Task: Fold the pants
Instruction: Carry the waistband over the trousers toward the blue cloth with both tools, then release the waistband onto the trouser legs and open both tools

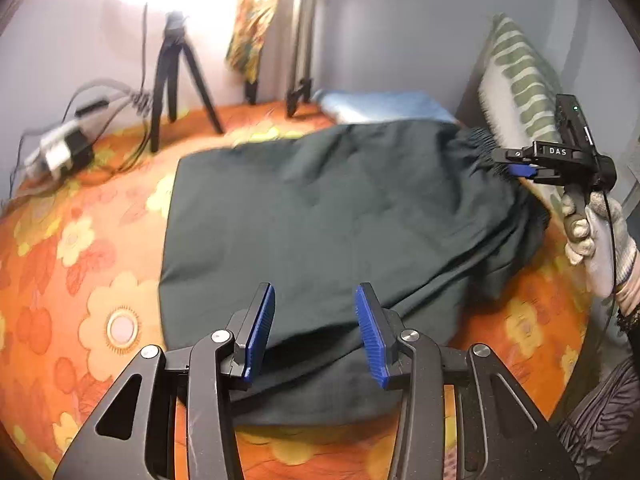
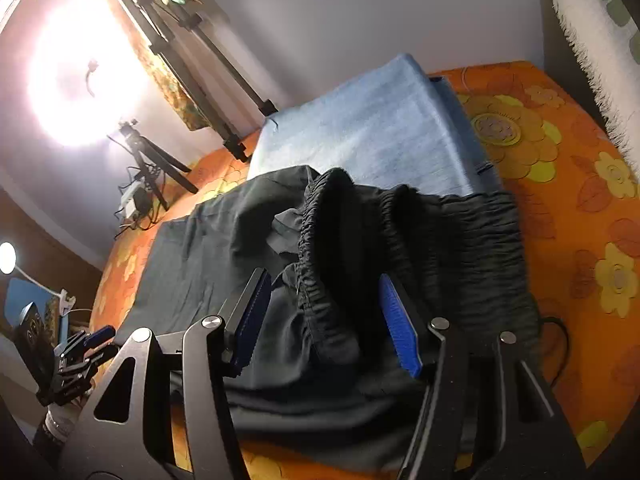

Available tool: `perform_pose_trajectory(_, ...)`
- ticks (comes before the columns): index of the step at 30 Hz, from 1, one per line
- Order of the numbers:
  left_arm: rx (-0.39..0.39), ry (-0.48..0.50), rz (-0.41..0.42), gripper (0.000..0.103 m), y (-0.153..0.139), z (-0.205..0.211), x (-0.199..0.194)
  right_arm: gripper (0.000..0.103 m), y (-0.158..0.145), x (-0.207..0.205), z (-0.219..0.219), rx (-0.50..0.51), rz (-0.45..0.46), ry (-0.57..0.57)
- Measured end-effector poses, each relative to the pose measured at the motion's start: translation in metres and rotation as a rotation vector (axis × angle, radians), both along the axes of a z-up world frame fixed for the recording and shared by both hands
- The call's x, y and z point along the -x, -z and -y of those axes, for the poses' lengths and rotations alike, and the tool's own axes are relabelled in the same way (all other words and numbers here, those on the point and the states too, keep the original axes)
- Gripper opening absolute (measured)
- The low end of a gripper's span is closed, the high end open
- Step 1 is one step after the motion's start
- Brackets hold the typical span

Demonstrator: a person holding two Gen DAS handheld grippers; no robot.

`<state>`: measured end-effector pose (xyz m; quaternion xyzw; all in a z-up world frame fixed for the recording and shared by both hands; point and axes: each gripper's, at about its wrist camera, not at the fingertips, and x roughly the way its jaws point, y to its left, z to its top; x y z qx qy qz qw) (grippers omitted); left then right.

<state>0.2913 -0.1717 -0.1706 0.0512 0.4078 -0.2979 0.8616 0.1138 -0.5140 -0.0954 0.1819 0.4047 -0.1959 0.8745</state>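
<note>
Here, left gripper [image 1: 315, 330] parted over the near edge of the dark pants [image 1: 320, 220], pads clear of the cloth, gripping nothing. Right gripper [image 2: 326, 320] likewise parted, astride the bunched elastic waistband [image 2: 332, 240], not pressing it. Pants spread folded on the orange flowered bedspread [image 1: 80, 260], just before folded blue cloth [image 2: 360, 128]; tripods [image 1: 176, 80] beyond.

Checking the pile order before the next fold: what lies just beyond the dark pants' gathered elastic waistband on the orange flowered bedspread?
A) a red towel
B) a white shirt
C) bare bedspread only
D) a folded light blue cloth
D: the folded light blue cloth lies directly behind the dark pants' gathered elastic waistband on the orange flowered bedspread.
</note>
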Motion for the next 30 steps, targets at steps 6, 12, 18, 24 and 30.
perform_pose_trajectory(6, -0.004, -0.055, -0.056, 0.04, 0.014, -0.016, -0.012, 0.009, 0.011, -0.011, -0.008, 0.056, -0.093, 0.03)
perform_pose_trajectory(12, 0.019, -0.038, -0.031, 0.04, 0.005, -0.015, -0.006, 0.007, -0.013, 0.018, -0.013, 0.109, -0.09, 0.048)
perform_pose_trajectory(18, 0.0, 0.0, -0.06, 0.04, 0.014, -0.006, -0.004, 0.008, -0.006, 0.041, 0.014, 0.084, -0.133, 0.149)
perform_pose_trajectory(24, -0.081, 0.067, -0.092, 0.04, 0.034, 0.008, 0.004, 0.043, -0.03, 0.037, -0.014, 0.33, -0.151, 0.188)
perform_pose_trajectory(30, -0.064, 0.055, -0.087, 0.04, 0.028, 0.003, 0.004, 0.043, -0.017, 0.008, -0.083, 0.423, -0.158, -0.062)
